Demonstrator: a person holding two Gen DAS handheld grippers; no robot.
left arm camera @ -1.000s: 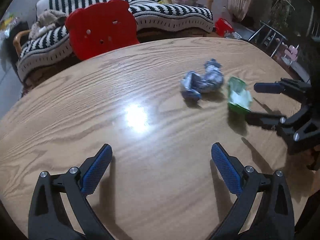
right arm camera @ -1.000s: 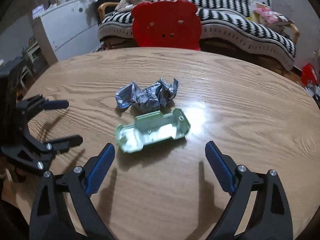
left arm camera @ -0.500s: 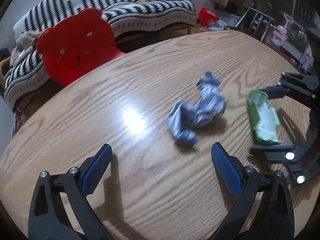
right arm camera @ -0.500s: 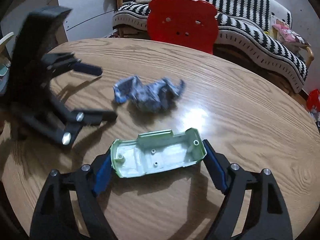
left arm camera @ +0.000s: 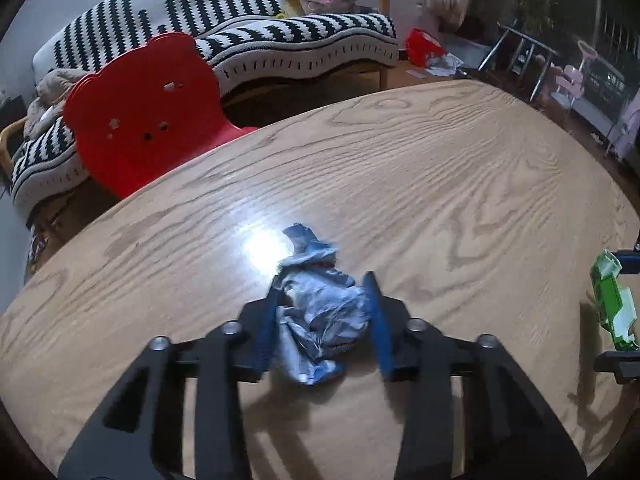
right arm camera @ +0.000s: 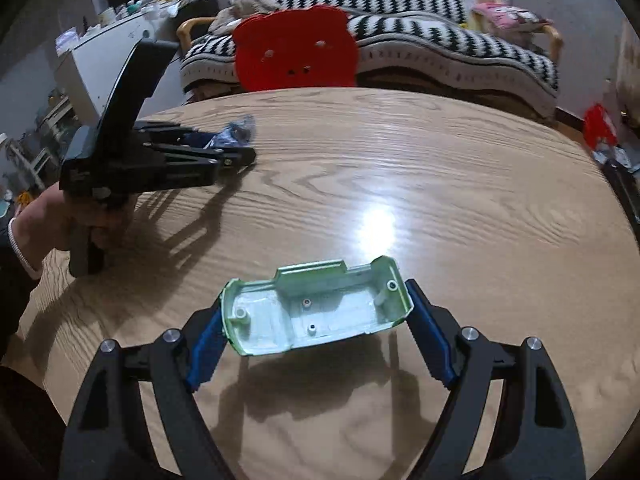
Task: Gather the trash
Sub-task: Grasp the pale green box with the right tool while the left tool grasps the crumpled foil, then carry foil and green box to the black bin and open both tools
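On the table, left gripper closing round crumpled wrapper (right gripper clamps green shell)

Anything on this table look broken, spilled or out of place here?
Nothing is spilled. Two odd pieces: a crumpled bluish wrapper, wadded up between the closing jaws of the left gripper, and a green plastic shell shaped like a toy car body, hollow side up with bare screw posts, clamped in the right gripper. The table looks unmarked.
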